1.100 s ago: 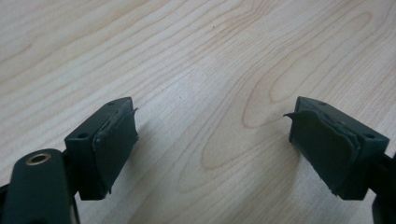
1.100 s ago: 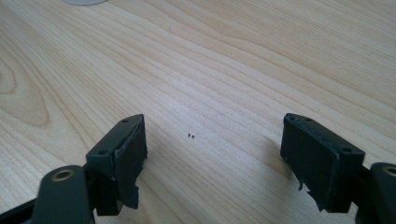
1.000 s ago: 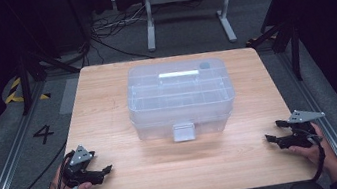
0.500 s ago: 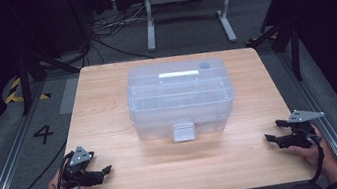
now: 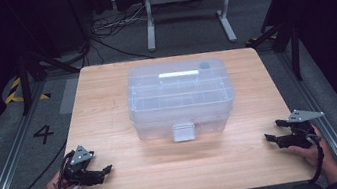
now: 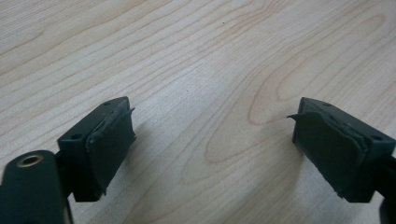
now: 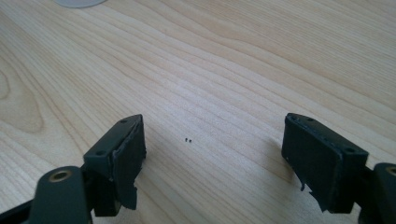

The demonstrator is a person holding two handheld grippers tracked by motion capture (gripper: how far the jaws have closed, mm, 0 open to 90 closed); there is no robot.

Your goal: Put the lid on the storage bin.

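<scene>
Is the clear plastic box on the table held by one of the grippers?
No, the clear plastic box stands alone mid-table, while the left gripper and right gripper rest apart near the front corners.

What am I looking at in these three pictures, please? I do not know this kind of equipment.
There is no robot here. A person sits at a wooden table and holds a hand tool, a gripper, in each hand. The high view looks down from above: the left gripper is at the lower left, the right gripper at the lower right. The other two pictures come from small cameras mounted on the grippers, looking along their black fingers. In the left gripper view and the right gripper view the fingers stand wide apart over bare wood, so both are open and hold nothing. The left fingers have just been opening slightly. In the middle of the table stands a clear plastic box, closed, with a latch at its front. Neither gripper touches it.
</scene>
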